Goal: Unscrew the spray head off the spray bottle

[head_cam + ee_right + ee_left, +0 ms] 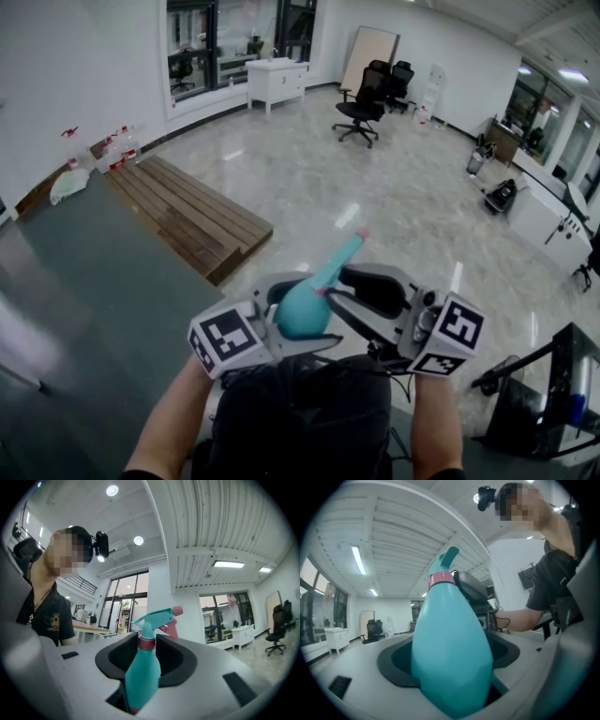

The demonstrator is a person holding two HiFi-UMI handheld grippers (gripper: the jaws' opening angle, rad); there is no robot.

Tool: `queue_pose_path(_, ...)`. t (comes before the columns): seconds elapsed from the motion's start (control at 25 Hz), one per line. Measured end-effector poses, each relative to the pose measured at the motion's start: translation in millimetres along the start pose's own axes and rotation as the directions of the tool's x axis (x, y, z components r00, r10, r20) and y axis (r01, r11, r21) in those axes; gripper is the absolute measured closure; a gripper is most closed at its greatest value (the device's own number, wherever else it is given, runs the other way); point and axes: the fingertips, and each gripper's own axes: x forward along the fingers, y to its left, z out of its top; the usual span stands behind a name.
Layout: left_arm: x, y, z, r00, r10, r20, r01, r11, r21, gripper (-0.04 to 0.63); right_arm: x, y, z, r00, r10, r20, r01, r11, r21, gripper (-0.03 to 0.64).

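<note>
Glossy tiled office floor (394, 197) below. Teal plastic spray bottle (451, 639) held in air, left gripper (451, 667) clamped on its body. Right gripper (146, 647) pinches the pink collar (146, 642) under its teal spray head (157, 617).

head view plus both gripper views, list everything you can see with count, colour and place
spray bottle: 1, teal with a pink collar, held up in the air between the two grippers
spray head: 1, teal with a pink nozzle, on the bottle's neck
wooden platform: 1, brown, on the floor at left
table: 1, dark grey, near left
bag: 1, white, by the left wall
office chairs: 2, black, far end of the room
cabinet: 1, white, under the far window
left gripper: 1, grey, clamped on the bottle's body
right gripper: 1, grey, pads against the collar
forearms: 2, bare, bottom of the head view
</note>
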Motion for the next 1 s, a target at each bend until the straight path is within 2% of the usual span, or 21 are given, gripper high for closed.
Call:
queue_pose_path(0.12,3.9,16.8,-3.7,0.989,0.149,-0.007,-0.15,0.988,-0.036,0.172,-8.1,-7.3,0.3,0.995,-0.095,0.009,0.095,0.995,-0.002,0.476)
queue_pose_path(0.24,3.2,32.6,-7.9,0.962,0.271,-0.031,-0.272,0.961,-0.042,0.172,-6.4,-18.2,-1.6,0.977,-0.211,-0.004,0.211,0.977,0.018,0.471)
queue_pose_path(0.4,1.7,45.7,-13.7,0.924,0.377,-0.066,-0.378,0.926,-0.008,0.171,6.7,-24.7,-8.0,0.946,-0.324,-0.033,0.325,0.945,0.024,0.471)
queue_pose_path(0.48,2.1,46.8,-15.3,0.911,0.405,-0.08,-0.405,0.914,0.016,0.171,10.9,-28.7,-9.6,0.931,-0.363,-0.037,0.365,0.93,0.036,0.428)
queue_pose_path(0.68,5.7,47.0,-17.0,0.889,0.449,-0.092,-0.445,0.894,0.056,0.17,16.2,-30.1,-16.5,0.929,-0.365,-0.065,0.369,0.928,0.057,0.428)
queue_pose_path(0.8,6.7,44.3,-18.2,0.888,0.448,-0.102,-0.442,0.894,0.078,0.17,14.5,-30.9,-17.3,0.925,-0.375,-0.057,0.378,0.923,0.064,0.43)
queue_pose_path(0.88,6.8,42.4,-18.8,0.89,0.444,-0.105,-0.437,0.895,0.084,0.17,12.7,-31.2,-17.5,0.923,-0.382,-0.052,0.385,0.921,0.064,0.476)
queue_pose_path(1.0,7.1,40.7,-18.2,0.897,0.429,-0.107,-0.421,0.903,0.088,0.17,12.1,-29.7,-17.0,0.928,-0.37,-0.054,0.372,0.927,0.05,0.479)
